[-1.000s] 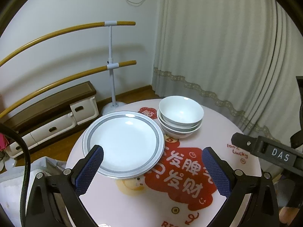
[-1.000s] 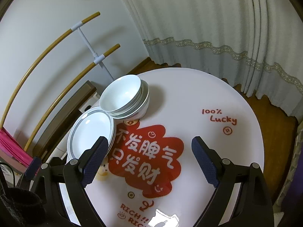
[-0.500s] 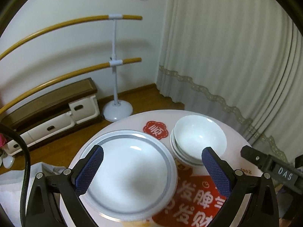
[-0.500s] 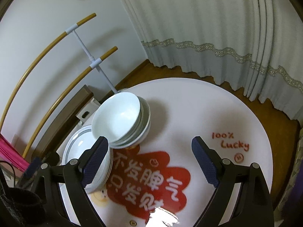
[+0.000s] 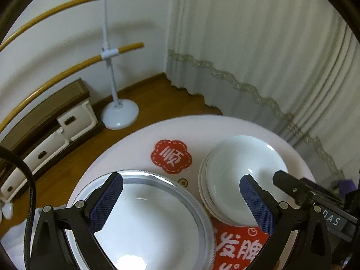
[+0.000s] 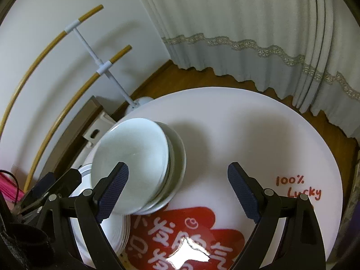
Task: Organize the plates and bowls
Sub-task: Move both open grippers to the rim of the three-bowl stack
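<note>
Where glossy round bowls [image 6: 132, 155] nest, grey-rimmed plates [image 5: 153, 216] lie beside.

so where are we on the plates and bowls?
Done: bowls nested in one stack, plates stacked beside it on the table. In hand: nothing; left tool open over the plates, right tool open by the bowls. Left: whatever move comes next.

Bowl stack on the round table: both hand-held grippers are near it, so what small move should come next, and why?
Probably ease the right hand-held gripper toward the bowl stack so its rim sits between the fingers. The jaws are open and empty, one finger already overlapping the top bowl. The left hand-held gripper hangs open over the plates.
</note>
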A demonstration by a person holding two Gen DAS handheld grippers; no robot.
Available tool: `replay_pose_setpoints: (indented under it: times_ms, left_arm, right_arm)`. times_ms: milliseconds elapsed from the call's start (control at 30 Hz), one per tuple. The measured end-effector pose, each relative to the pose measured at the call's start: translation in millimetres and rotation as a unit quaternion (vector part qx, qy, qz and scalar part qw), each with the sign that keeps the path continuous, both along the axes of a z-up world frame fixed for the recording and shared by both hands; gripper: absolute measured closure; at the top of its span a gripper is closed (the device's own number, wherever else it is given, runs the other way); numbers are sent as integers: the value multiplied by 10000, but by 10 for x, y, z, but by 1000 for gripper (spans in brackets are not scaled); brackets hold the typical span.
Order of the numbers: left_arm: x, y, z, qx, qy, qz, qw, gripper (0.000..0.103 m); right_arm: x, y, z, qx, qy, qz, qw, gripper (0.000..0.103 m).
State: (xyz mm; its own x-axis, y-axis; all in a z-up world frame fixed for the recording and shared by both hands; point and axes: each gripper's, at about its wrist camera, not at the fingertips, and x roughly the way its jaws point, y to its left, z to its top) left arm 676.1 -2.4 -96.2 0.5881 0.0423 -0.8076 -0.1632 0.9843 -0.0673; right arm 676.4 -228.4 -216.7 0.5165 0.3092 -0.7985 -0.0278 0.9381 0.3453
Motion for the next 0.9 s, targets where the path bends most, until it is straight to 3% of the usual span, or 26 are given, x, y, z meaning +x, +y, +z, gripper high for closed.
replay_pose_setpoints:
  times_ms: [167, 267, 433, 633, 733, 800, 900]
  left_arm:
    - [410, 227, -29, -90, 168, -207, 9996, 6]
    - [657, 338, -115, -343, 431, -403, 9977, 9]
    - [985, 503, -170, -341, 599, -501, 9964, 12]
    - [1190, 502, -235, -365, 682, -698, 9946, 32]
    - [1224, 475, -296, -391, 737, -846, 9929, 49]
    - [1262, 495, -332, -405, 801, -922, 9917, 52]
    - [1279, 538, -388, -482, 860, -1015, 9899, 58]
  right_arm:
    - [105, 27, -78, -78, 127, 4, 9999, 12]
    - [127, 29, -145, -9, 256, 41, 9997, 17]
    - [126, 26, -206, 204, 401, 165, 9989, 28]
    - [110, 65, -257, 269, 490, 278, 9981, 46]
    - [92, 67, -279, 374, 518, 325, 9974, 57]
    - [84, 71, -274, 508, 503, 363, 9968, 65]
    - [68, 103, -257, 428, 488, 375, 9972, 67]
